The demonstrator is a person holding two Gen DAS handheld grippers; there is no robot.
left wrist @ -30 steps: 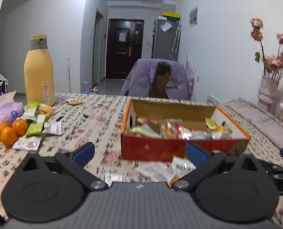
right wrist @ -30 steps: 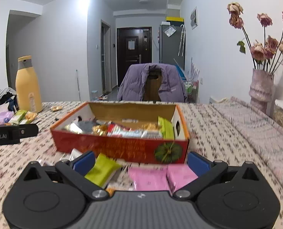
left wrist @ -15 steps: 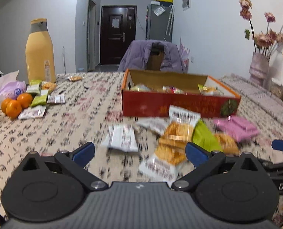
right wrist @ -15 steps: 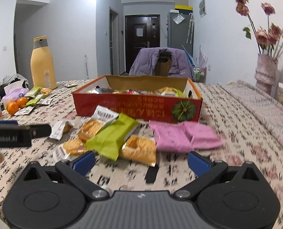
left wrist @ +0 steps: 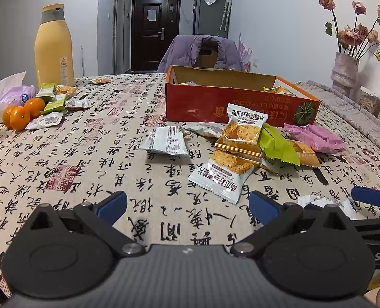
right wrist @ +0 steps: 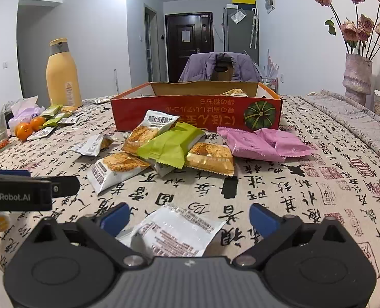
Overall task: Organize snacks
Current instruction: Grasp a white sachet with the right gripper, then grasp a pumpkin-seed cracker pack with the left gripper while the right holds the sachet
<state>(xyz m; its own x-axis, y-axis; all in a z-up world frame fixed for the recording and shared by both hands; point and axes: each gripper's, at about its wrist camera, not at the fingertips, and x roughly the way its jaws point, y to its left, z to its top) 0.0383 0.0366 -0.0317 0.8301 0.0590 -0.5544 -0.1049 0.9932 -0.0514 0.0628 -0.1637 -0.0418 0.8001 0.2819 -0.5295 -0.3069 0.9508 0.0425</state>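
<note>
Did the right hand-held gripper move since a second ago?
Yes. The right hand-held gripper pulled back and sank: the red box, close in front before, now sits farther off, and a white packet lies between its closing jaws.

On the tabletop (right wrist: 279,200) we see the cardboard box (right wrist: 197,114) at the far middle, with a heap of snack packets (right wrist: 164,148) lying just before it and two more packets (right wrist: 264,142) to the heap's right. Nearer to us, a single packet (right wrist: 174,231) lies between the jaws of the right gripper (right wrist: 190,217), which are closing without pressing on it. Far left stand a tall bottle (left wrist: 53,47), oranges (left wrist: 22,111) and a few more packets (left wrist: 54,102); a vase (right wrist: 356,77) stands far right.
</note>
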